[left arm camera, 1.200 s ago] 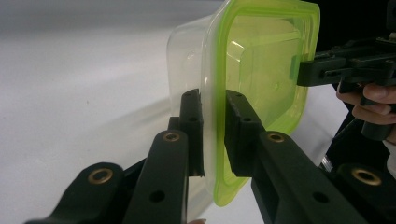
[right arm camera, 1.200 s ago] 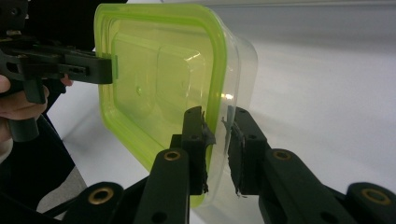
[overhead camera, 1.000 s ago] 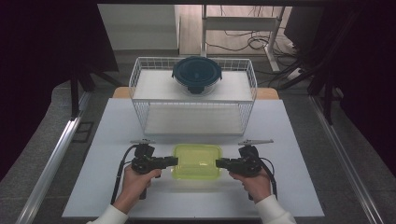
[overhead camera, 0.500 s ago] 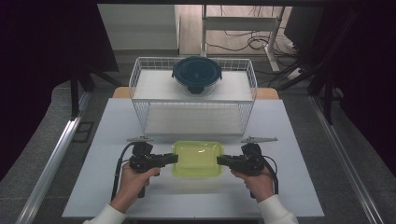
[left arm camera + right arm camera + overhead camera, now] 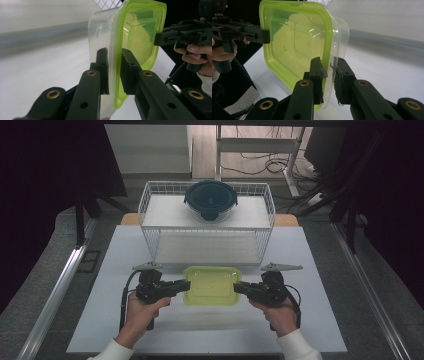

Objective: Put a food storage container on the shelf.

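A clear plastic container with a yellow-green lid (image 5: 212,285) hangs between my two grippers over the front of the white table (image 5: 100,320). My left gripper (image 5: 187,285) is shut on its left edge; in the left gripper view the jaws (image 5: 114,53) clamp the lid rim and wall of the container (image 5: 137,37). On the opposite edge my right gripper (image 5: 236,288) is shut too, its jaws (image 5: 329,63) pinching the rim of the container (image 5: 294,45). Each gripper view shows the other gripper (image 5: 180,35) (image 5: 244,32) at the far edge.
A white wire basket (image 5: 165,245) stands behind the container at the table's back. A dark blue round lidded bowl (image 5: 210,200) sits on the basket's top at the far side. Chair legs and cables lie on the floor beyond.
Both grippers and the container between them have shifted slightly up the high view, toward the basket. The grip on both edges is unchanged.
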Available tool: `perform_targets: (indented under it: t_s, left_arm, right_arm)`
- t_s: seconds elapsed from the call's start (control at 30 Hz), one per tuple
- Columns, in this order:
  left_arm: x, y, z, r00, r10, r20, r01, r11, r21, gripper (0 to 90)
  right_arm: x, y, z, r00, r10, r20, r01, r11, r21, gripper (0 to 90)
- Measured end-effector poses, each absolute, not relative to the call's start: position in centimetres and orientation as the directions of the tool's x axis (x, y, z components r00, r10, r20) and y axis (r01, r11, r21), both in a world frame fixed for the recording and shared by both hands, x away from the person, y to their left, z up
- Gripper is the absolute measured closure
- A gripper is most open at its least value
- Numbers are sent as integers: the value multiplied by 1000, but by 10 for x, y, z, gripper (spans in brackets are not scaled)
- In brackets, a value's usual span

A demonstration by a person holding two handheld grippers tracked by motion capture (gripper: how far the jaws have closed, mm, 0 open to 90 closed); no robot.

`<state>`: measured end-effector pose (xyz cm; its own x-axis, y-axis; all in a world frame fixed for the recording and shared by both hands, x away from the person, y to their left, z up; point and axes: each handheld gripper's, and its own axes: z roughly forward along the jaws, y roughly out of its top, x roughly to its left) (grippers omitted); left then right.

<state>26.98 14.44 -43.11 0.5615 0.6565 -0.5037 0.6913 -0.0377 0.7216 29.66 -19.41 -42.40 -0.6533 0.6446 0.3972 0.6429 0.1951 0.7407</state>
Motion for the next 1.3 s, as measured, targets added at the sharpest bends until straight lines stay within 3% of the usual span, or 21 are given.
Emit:
perform_targets:
  t_s: [0.77, 1.3]
  left_arm:
    - [278, 153, -389, 590, 634, -500, 643, 6, 766, 792]
    - [290, 147, -345, 629, 636, -447, 587, -11, 810, 794]
  right_arm:
    - [304, -190, -366, -719, 613, 327, 553, 219, 804, 767]
    - [310, -198, -325, -747, 602, 281, 486, 206, 849, 763]
